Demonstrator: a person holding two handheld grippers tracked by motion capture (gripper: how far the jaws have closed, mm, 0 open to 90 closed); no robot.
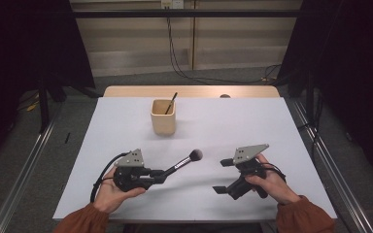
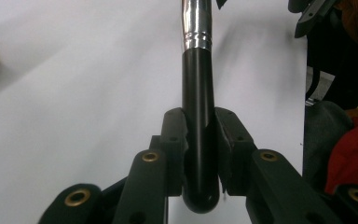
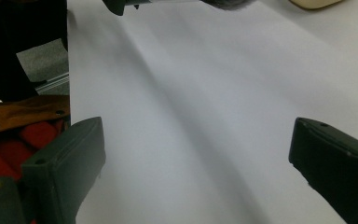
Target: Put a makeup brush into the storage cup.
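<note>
A makeup brush [image 1: 187,160] with a black handle, a silver ferrule and a fluffy dark head juts up and to the right above the white table [image 1: 252,126]. My left gripper [image 1: 161,174] is shut on the handle's lower end. In the left gripper view both pads [image 2: 173,140] press the black handle [image 2: 198,93], whose rounded butt pokes out behind them. A beige cup [image 1: 163,117] stands at the back centre with a thin dark stick [image 1: 171,103] leaning in it. My right gripper [image 1: 222,175] hovers at the front right, open and holding nothing, its jaws wide apart over bare table [image 3: 200,140].
A wooden tabletop edge [image 1: 189,91] runs behind the white sheet. Metal rails [image 1: 24,165] flank the table on the floor. Dark curtains hang on both sides and cables trail at the back wall. The cup's base [image 3: 314,3] and the brush head [image 3: 228,3] sit at the right gripper view's top edge.
</note>
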